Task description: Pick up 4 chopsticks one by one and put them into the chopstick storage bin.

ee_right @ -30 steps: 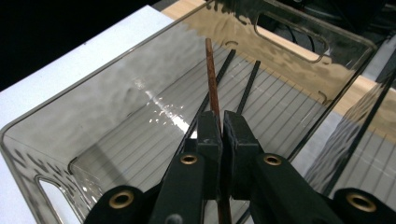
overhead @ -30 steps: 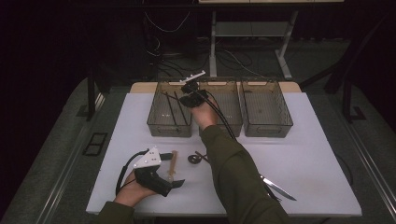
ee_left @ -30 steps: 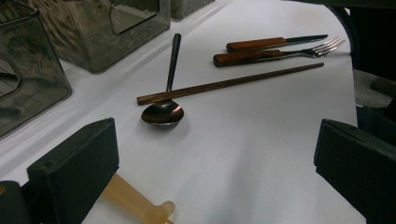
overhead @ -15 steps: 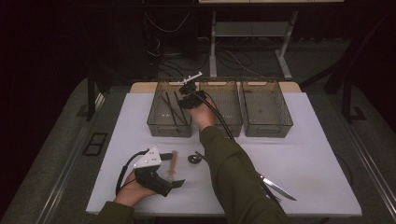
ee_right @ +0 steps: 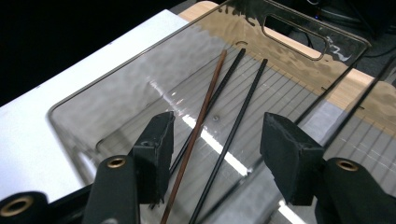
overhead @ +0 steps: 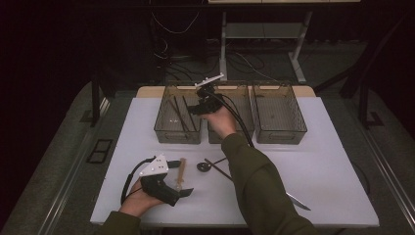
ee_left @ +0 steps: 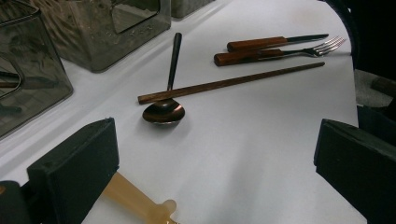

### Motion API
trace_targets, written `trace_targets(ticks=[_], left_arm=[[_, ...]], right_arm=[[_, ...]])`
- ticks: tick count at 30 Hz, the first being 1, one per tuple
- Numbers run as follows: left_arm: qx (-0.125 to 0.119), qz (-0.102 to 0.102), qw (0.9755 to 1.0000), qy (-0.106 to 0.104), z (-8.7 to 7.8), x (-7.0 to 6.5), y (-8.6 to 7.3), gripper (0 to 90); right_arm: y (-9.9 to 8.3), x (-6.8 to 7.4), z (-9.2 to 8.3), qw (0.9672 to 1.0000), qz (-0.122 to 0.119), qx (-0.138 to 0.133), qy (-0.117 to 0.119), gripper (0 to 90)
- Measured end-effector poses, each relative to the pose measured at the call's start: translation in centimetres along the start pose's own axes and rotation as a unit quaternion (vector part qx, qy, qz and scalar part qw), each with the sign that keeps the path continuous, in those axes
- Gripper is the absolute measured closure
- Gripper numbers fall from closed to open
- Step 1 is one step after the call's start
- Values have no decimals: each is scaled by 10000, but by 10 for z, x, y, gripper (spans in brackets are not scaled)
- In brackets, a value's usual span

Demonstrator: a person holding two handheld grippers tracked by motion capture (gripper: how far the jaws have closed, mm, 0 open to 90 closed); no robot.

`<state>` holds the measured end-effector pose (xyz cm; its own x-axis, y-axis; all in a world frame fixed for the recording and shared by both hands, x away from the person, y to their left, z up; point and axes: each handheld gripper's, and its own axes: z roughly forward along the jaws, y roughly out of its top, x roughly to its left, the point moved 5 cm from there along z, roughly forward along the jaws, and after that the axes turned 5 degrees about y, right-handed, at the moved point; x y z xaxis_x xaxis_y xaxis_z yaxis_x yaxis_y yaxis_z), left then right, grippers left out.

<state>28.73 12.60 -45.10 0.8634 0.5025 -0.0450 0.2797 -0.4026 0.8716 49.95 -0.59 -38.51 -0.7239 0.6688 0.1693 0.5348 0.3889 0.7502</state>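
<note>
My right gripper [overhead: 195, 108] hovers over the left clear bin [overhead: 161, 128]. Its jaws have just been opening and now stand open [ee_right: 219, 140] with nothing pressed between them. Below them a brown chopstick [ee_right: 201, 116] and two black chopsticks [ee_right: 243, 98] lie on the bin's floor [ee_right: 140, 88]. My left gripper [overhead: 188, 192] rests on the table near the front left, open [ee_left: 217, 158]. A pale wooden handle [ee_left: 135, 200] lies by its left jaw. Ahead of it a dark spoon [ee_left: 164, 111] has a brown chopstick [ee_left: 233, 83] lying across its handle.
A middle bin [overhead: 244, 133] and a right bin [overhead: 280, 133] stand beside the left one at the back of the white table [overhead: 333, 166]. A wood-handled knife [ee_left: 261, 43] and fork [ee_left: 280, 53] lie to the right. The person's right sleeve [overhead: 254, 186] crosses the table's middle.
My right gripper has shifted slightly to the right above the bins. The left hand and its gripper have stayed where they were.
</note>
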Motion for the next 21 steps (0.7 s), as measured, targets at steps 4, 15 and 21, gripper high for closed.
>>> trace_targets(ticks=[4,15,21], left_arm=[[-13,-55,10000,2,0,0,0,0],[-52,-116,9999,20,1,0,0,0],[-47,-139,9999,36,0,0,0,0]], right_arm=[[-5,1,-16,9998,1,-151,162,414],[-27,5,-54,9986,-223,-248,404,348],[-42,8,-71,9979,-294,-279,507,333]])
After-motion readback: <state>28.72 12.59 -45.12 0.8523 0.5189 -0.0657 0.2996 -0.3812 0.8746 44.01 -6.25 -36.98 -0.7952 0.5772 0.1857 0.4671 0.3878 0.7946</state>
